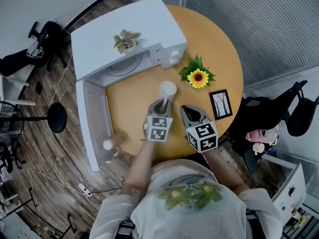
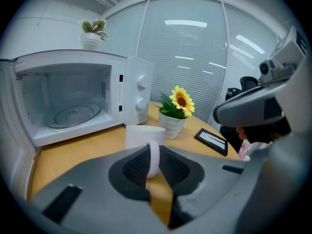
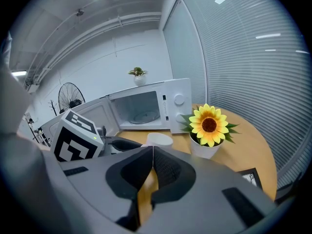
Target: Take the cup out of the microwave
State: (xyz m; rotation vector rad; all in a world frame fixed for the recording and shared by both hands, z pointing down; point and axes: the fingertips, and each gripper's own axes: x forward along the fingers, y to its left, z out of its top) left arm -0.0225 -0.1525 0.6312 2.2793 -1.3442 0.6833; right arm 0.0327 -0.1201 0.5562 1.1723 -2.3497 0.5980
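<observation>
One microwave (image 1: 149, 21), one cup (image 1: 168, 89), two potted plants (image 1: 126, 40) (image 1: 198, 76), one picture frame (image 1: 220, 104), two tongs (image 1: 164, 103) (image 1: 186, 110).

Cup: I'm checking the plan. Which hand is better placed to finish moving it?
Left: the left gripper holds the cup by its handle. The right gripper is shut and empty.

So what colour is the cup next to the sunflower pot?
Plain white. The cup shows best in the left gripper view.
</observation>
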